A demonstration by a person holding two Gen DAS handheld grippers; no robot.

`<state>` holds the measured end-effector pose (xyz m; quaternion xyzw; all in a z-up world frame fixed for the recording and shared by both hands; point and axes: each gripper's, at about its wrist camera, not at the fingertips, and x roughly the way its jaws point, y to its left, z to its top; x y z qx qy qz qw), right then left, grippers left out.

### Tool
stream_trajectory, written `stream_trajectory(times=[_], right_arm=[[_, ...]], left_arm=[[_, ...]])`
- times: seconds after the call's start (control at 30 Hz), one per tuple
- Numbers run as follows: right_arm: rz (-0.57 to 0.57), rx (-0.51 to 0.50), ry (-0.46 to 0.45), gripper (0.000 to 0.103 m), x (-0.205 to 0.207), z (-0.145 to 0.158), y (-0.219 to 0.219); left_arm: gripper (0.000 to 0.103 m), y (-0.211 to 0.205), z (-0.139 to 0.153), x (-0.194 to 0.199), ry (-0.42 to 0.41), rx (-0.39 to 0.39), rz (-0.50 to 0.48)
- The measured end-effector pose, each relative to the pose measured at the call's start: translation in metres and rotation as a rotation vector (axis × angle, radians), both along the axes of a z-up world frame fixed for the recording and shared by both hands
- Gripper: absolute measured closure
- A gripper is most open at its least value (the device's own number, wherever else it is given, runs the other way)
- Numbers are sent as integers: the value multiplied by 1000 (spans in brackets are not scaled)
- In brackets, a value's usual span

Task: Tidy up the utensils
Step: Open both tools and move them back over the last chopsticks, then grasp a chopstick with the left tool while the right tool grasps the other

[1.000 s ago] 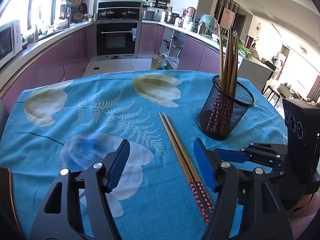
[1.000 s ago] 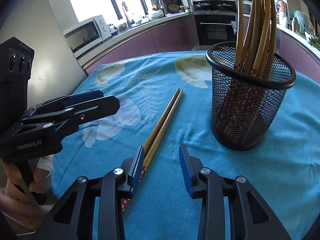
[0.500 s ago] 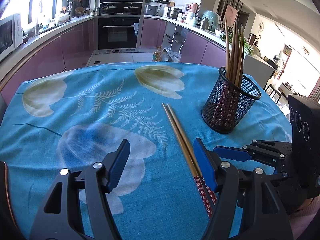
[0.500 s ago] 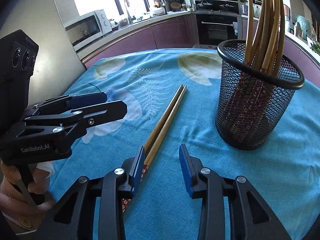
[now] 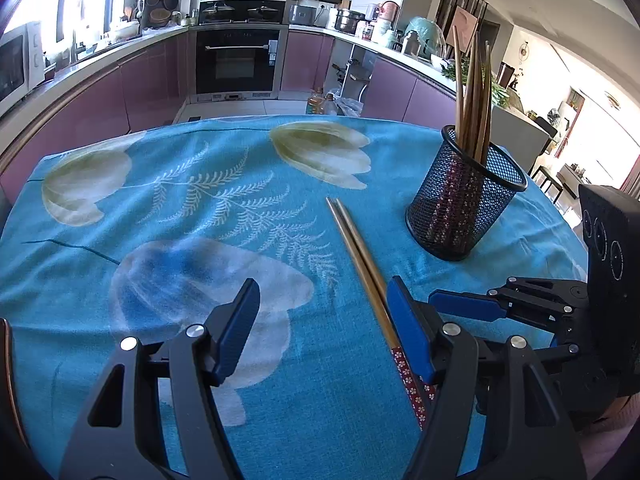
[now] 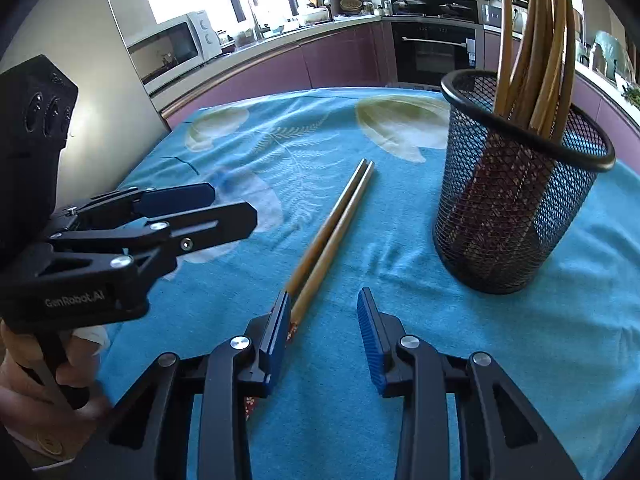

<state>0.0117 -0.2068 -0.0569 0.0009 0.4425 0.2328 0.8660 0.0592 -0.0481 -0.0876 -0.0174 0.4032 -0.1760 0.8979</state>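
A pair of wooden chopsticks [image 5: 360, 256] with red flowered ends lies loose on the blue floral tablecloth [image 5: 200, 208]. A black mesh holder [image 5: 464, 204] with several chopsticks upright in it stands to their right. My left gripper [image 5: 322, 300] is open just above the cloth, and the pair runs close beside its right finger. My right gripper [image 6: 324, 308] is open too, narrower, with nothing between its pads. The chopsticks [image 6: 332, 236] pass under its left finger, and the holder [image 6: 516, 200] stands ahead on the right. Nothing is held.
The table's far edge [image 5: 280, 118] drops to a kitchen floor with purple cabinets and an oven [image 5: 238, 60] behind. A hand [image 6: 48, 372] holds the left gripper's handle at the left of the right wrist view. A microwave [image 6: 172, 48] sits on the counter.
Both views have drifted slightly; in the left wrist view the chopsticks now sit nearer the right finger. Chopsticks, holder and jaw openings are unchanged.
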Motion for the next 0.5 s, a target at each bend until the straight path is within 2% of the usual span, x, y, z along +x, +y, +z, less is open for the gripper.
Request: stream_trajectory(times=[0.2,0.5], right_arm=[[3,-29,-10,70,0,-2,4],[-37,41,41,76,2,-4,-21]], left_arm=[[38,1,-1,0,1,0,3],[39,-7,-7,0,12,13,-25]])
